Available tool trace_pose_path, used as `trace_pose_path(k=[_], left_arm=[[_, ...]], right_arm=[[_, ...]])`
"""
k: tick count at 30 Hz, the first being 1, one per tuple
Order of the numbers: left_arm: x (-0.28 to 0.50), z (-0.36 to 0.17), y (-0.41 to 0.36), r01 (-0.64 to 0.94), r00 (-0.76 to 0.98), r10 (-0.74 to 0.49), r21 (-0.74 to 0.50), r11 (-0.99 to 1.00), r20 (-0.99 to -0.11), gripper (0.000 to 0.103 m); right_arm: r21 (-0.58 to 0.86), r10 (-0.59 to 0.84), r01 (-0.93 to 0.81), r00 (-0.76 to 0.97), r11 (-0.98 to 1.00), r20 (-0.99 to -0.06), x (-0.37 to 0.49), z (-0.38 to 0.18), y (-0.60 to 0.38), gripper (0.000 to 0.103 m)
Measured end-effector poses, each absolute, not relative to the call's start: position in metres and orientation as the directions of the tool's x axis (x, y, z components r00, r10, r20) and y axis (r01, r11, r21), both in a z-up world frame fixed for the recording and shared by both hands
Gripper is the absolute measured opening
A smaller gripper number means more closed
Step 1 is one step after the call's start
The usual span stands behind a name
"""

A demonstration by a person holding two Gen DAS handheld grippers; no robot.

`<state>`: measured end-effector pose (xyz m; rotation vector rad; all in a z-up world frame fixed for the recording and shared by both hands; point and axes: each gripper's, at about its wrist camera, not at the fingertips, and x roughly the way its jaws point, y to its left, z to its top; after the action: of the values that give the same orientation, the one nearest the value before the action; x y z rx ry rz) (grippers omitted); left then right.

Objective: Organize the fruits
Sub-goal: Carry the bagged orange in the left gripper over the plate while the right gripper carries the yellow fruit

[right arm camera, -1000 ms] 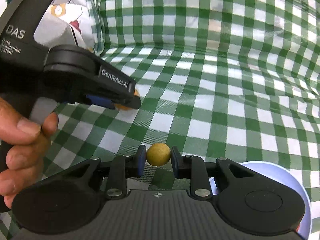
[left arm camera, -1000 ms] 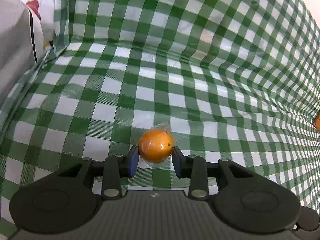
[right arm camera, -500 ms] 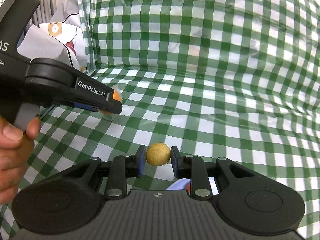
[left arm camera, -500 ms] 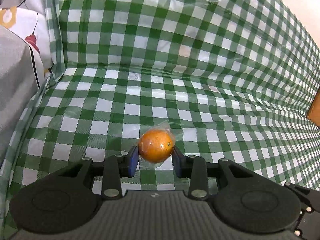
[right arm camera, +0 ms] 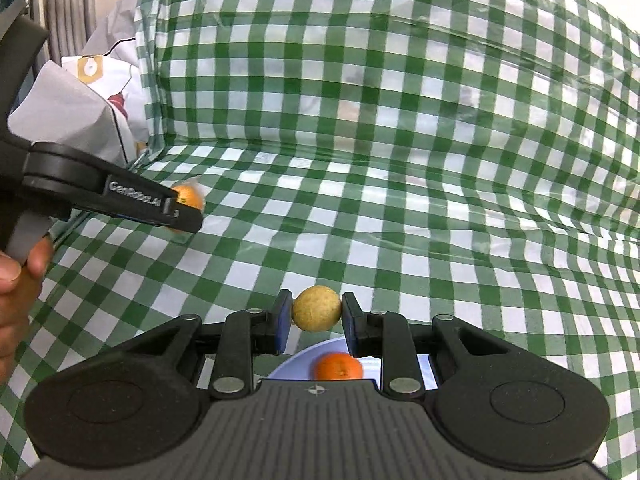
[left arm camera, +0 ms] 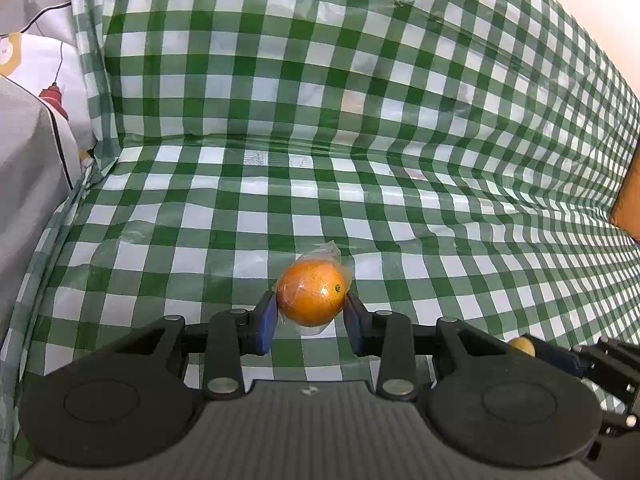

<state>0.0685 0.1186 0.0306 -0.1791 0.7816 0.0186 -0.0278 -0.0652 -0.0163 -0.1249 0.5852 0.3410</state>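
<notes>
My left gripper (left arm camera: 311, 310) is shut on a plastic-wrapped orange (left arm camera: 311, 298) and holds it above the green checked cloth. In the right wrist view the left gripper (right arm camera: 182, 212) shows at the left with the orange (right arm camera: 188, 196) partly hidden behind its finger. My right gripper (right arm camera: 316, 312) is shut on a small yellow-brown round fruit (right arm camera: 317, 308), held above a pale blue plate (right arm camera: 296, 364). A small orange fruit (right arm camera: 339, 366) lies on that plate, just below the right fingers. In the left wrist view the yellow-brown fruit (left arm camera: 522, 346) peeks out at the lower right.
The green checked cloth (left arm camera: 360, 208) covers the table and rises up the back wall. White and grey printed fabric (left arm camera: 36, 128) lies at the left edge. An orange object (left arm camera: 628, 204) shows at the right edge. A hand (right arm camera: 16, 280) grips the left tool.
Both grippers have lifted and drawn back with their fruits still held. The plate with the small orange fruit has come into view under the right gripper.
</notes>
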Motion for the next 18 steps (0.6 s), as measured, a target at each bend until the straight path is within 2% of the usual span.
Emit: trace_pose_path(k=[4,8,13,18], left_arm=[[0.068,0.028,0.115,-0.054,0.71,-0.07,-0.154,0.987,-0.701,0.04],[0.066,0.028,0.108,0.012,0.705,-0.134,-0.177,0.984,-0.697,0.04],[0.056,0.024,0.075,0.195,0.653,-0.275,-0.195,0.961,-0.705,0.04],[0.041,0.013,0.033,0.367,0.577,-0.371,-0.176,0.914,-0.728,0.04]], right_arm=[[-0.036,0.219,-0.28,0.818,0.959,-0.533,-0.023,-0.011,-0.082,0.028],[0.032,0.146,-0.152,0.835,0.988,-0.531,-0.013,-0.006,-0.12,0.028],[0.121,0.122,-0.061,0.799,0.991,-0.589,-0.003,-0.017,-0.156,0.028],[0.135,0.139,-0.071,0.778,0.988,-0.613,-0.002,-0.027,-0.157,0.028]])
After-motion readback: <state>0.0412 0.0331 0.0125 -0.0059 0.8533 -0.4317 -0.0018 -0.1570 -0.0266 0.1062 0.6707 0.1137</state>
